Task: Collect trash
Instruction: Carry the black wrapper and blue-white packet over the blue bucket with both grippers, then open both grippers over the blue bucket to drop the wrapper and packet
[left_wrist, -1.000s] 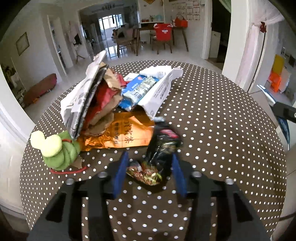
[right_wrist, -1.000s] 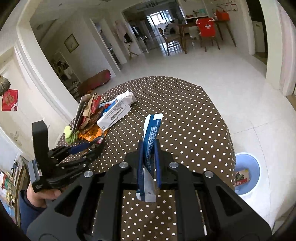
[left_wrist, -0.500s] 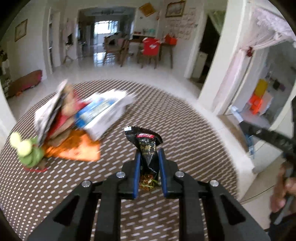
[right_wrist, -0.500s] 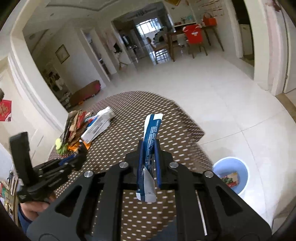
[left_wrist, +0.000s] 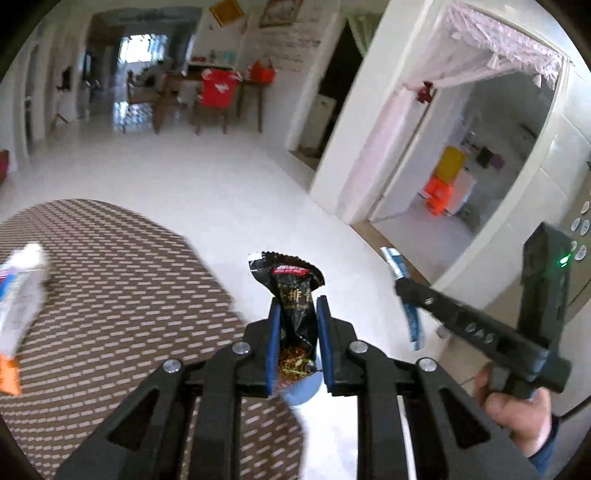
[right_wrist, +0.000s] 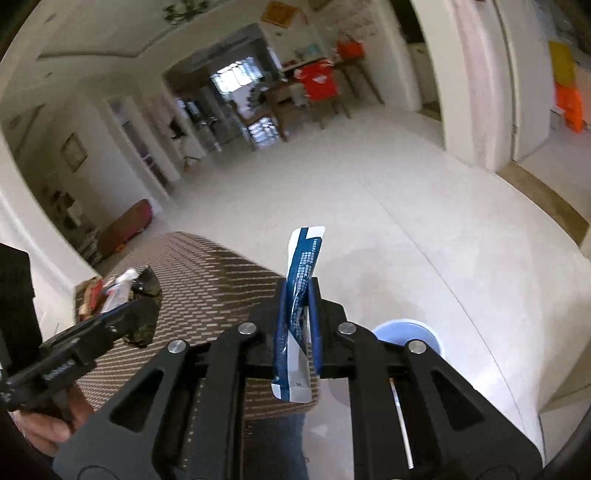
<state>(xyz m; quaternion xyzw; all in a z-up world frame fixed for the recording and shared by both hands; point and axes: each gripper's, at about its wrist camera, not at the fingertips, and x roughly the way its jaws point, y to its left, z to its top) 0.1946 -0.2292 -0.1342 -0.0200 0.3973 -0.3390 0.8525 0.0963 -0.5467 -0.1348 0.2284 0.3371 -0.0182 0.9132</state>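
My left gripper (left_wrist: 298, 303) is shut on a black snack wrapper (left_wrist: 293, 291), held upright past the edge of the dotted brown table (left_wrist: 110, 280). A blue bin (left_wrist: 301, 389) shows just below its fingers. My right gripper (right_wrist: 297, 286) is shut on a blue and white packet (right_wrist: 301, 291) over the white floor, with the blue bin (right_wrist: 406, 332) on the floor just right of its fingers. Each gripper shows in the other's view: the right gripper (left_wrist: 400, 286) with its packet on the right, the left gripper (right_wrist: 136, 295) with its wrapper on the left.
More trash, a white and blue packet (left_wrist: 20, 288) and an orange wrapper (left_wrist: 7, 373), lies on the table at the left. A doorway with orange and yellow items (left_wrist: 443, 181) opens at the right. Chairs and a table (left_wrist: 218, 96) stand far back.
Both grippers have swung right, from over the table and its trash pile to beyond the table's edge above the floor and bin. Each keeps its piece of trash.
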